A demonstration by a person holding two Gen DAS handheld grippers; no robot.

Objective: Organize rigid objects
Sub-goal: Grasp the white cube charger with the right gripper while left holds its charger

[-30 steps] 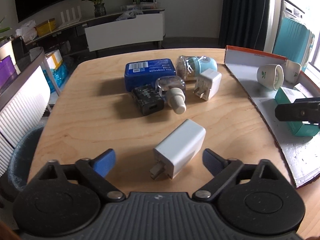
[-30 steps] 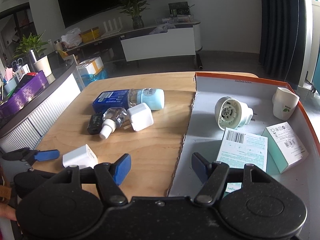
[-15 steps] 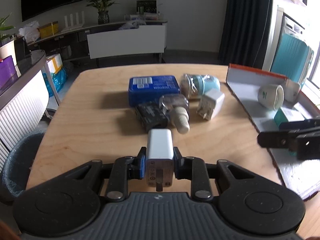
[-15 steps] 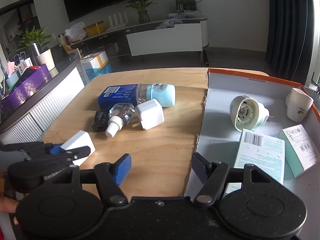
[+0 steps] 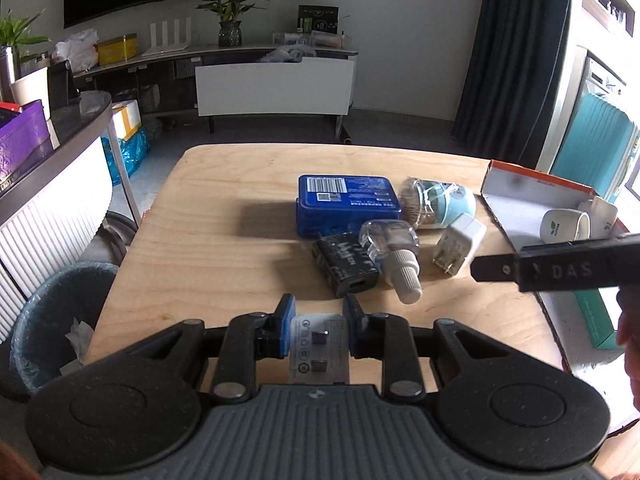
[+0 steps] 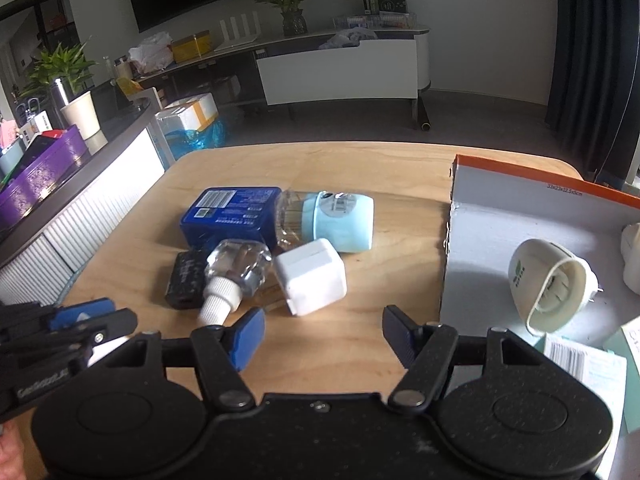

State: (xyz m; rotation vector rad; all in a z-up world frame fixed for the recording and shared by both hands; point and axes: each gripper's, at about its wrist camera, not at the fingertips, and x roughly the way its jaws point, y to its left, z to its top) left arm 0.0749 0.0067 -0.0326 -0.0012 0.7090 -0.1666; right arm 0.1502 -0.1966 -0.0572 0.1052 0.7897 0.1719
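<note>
The left tool [image 5: 319, 330] clamped a white charger [image 5: 319, 350] above the table [image 5: 224, 248]. The right tool [image 6: 323, 334] gaped wide, holding nothing, near another charger [image 6: 310, 282] beside the box [image 6: 520, 216].

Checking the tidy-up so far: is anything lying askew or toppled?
Yes. In the orange-edged box, a white cup lies on its side. On the table, the clear bottle lies tipped over in the loose pile.
</note>
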